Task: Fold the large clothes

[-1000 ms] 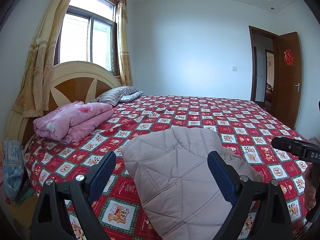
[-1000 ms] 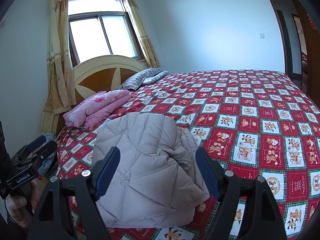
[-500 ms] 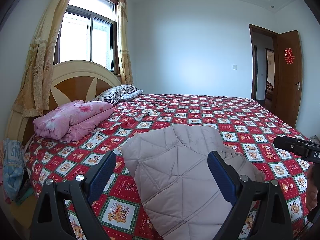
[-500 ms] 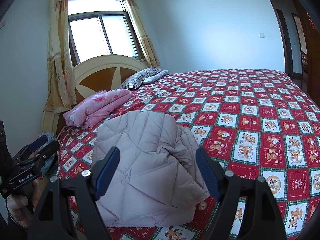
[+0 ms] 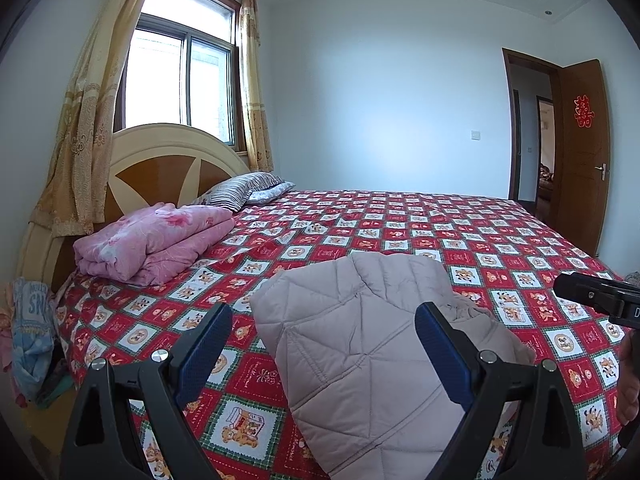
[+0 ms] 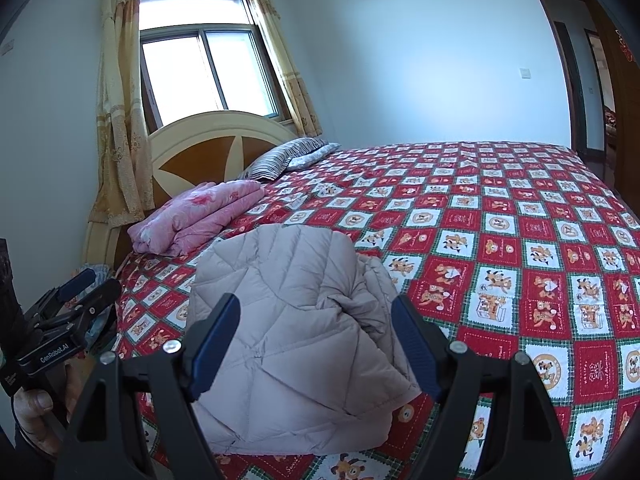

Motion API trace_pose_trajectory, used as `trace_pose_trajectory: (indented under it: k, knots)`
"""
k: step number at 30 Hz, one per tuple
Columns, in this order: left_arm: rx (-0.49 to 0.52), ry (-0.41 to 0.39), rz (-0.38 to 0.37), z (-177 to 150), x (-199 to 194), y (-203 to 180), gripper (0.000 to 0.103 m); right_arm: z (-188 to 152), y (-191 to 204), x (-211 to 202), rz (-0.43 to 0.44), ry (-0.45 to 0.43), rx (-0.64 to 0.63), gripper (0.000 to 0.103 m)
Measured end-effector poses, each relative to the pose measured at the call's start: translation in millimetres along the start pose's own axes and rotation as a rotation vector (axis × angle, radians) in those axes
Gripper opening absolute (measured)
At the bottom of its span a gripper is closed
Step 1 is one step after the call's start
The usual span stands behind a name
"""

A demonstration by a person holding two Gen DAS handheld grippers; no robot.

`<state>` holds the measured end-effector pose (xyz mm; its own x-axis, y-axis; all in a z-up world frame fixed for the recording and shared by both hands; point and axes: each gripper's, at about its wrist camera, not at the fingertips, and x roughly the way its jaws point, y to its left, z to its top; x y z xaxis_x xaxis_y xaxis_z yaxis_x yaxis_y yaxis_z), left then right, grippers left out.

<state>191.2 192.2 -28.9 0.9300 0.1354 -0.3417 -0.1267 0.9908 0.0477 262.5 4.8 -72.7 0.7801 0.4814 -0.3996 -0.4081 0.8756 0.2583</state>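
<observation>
Jacket: quilted beige jacket (image 5: pixel 372 344) lies folded at the near edge of the bed (image 5: pixel 460 240), a loose bunch on its right.
Left gripper (image 5: pixel 323 350): jaws apart, empty, above the jacket.
Right gripper (image 6: pixel 316 338): jaws apart, empty.
Your move: likely a tidy-up; tuck that right bunch under, then press the bundle flat and square.

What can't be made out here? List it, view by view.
- Left wrist view: the quilted jacket's near hem, cut off by the bottom edge and the left gripper.
- Left wrist view: the right gripper, mostly cut off by the right edge.
- Right wrist view: the jacket's underside and inner folds, hidden by its top layer.
- Both views: print on the bundle beside the headboard, too small to read fully.
</observation>
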Motion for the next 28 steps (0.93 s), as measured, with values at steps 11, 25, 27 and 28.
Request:
trace_pose_trajectory:
  k: [11,25,27,28]
  knots:
    - [-0.012,0.021,-0.012,-1.4,4.4,0.7,0.093,2.0,3.7,0.7,0.0,0.001,-0.006,0.081]
    - [-0.001,0.004,0.032,-6.4,6.8,1.8,0.094,-4.9,5.9,3.7,0.005,0.021,-0.009,0.081]
    - [0.006,0.004,0.025,-6.6,7.2,0.3,0.094,-6.3,6.1,3.0,0.004,0.023,-0.01,0.081]
    - [0.009,0.002,0.026,-6.6,7.2,-0.5,0.094,-6.1,5.9,3.3,0.005,0.023,-0.01,0.081]
